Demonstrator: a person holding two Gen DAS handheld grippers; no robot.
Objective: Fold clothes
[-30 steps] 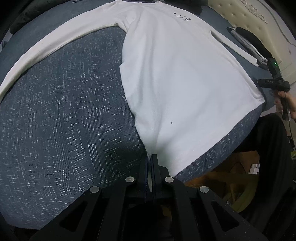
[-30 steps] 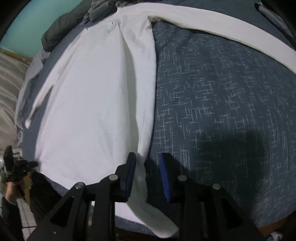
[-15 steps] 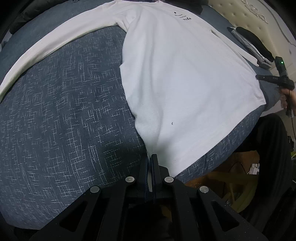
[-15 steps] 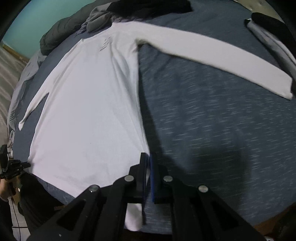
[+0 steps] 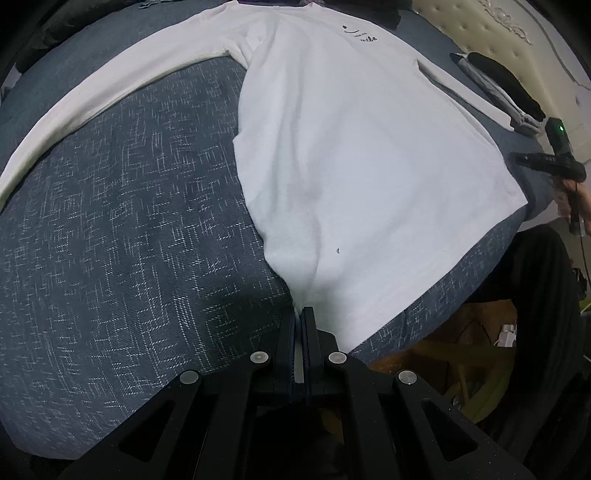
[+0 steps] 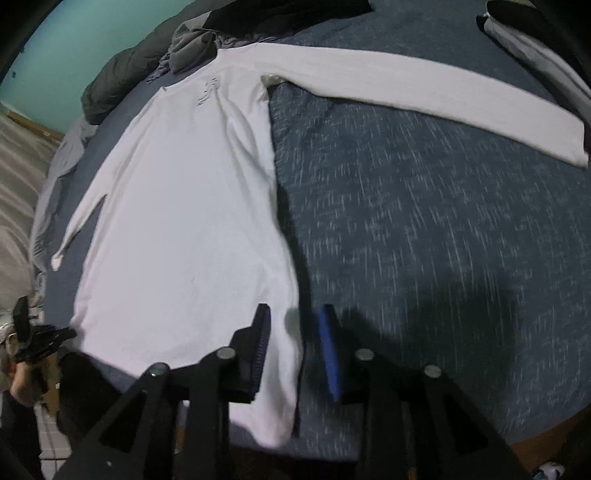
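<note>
Left wrist view first: the left gripper (image 5: pixel 302 314) is clamped tight on the bottom corner of the white long-sleeved shirt (image 5: pixel 354 155), the cloth pinched into a little peak between the closed jaws. The shirt lies spread flat, chest up, on the blue-grey bedspread (image 5: pixel 122 229), one sleeve stretched away to the left, and a small dark print (image 5: pixel 360 35) sits near the collar. Over at the far right, the right gripper (image 5: pixel 554 162) shows in a hand (image 5: pixel 576 201) by the shirt's other hem corner.

Now the right wrist view, and it is a bit blurred. The right gripper (image 6: pixel 293 332) has just been opening; its jaws stand narrowly apart with the shirt's (image 6: pixel 192 221) hem corner lying loose between them, the pads not pressing on it. A sleeve (image 6: pixel 424 85) runs out across the bedspread (image 6: pixel 443 240) to the right. Dark bedding (image 6: pixel 122 77) is bunched beyond the collar. At lower left, the left gripper (image 6: pixel 40 339) appears at the opposite hem corner.
</note>
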